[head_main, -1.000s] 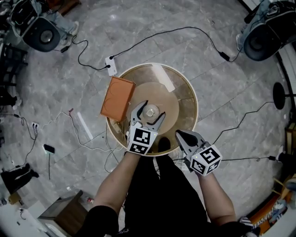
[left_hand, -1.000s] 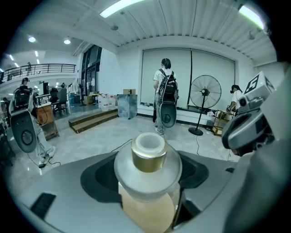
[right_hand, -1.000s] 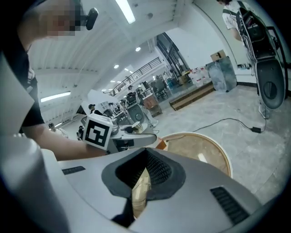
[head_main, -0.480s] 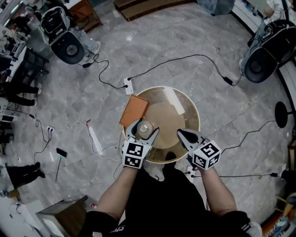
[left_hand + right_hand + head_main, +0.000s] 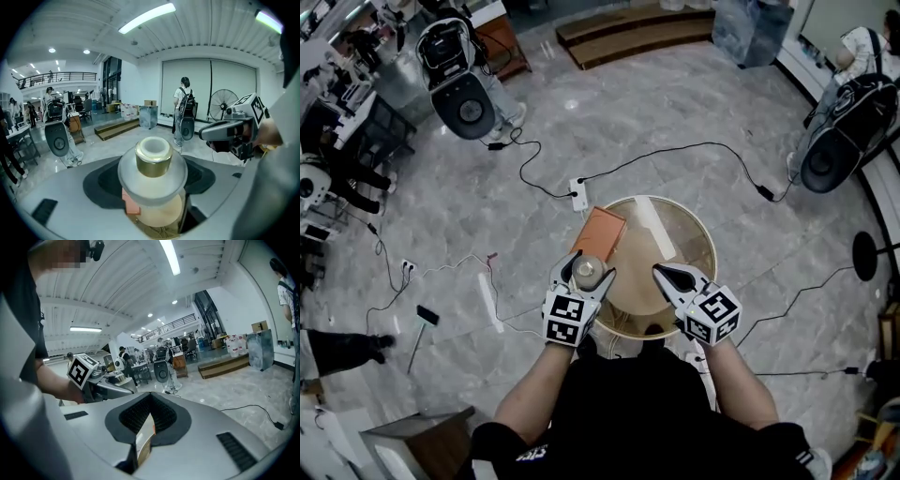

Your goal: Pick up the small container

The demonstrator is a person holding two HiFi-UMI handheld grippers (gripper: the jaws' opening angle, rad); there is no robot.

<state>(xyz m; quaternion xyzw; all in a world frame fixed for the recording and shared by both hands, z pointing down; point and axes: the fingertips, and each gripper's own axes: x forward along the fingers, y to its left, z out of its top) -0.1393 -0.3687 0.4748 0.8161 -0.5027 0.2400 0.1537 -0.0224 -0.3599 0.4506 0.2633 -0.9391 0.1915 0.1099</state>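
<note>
Lifted off round table [image 5: 675, 234], small container [image 5: 152, 161] clamped in left tool [image 5: 590, 264]

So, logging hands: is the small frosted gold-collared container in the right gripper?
No, the container sits clamped in the left gripper; the right gripper is shut, empty.
</note>
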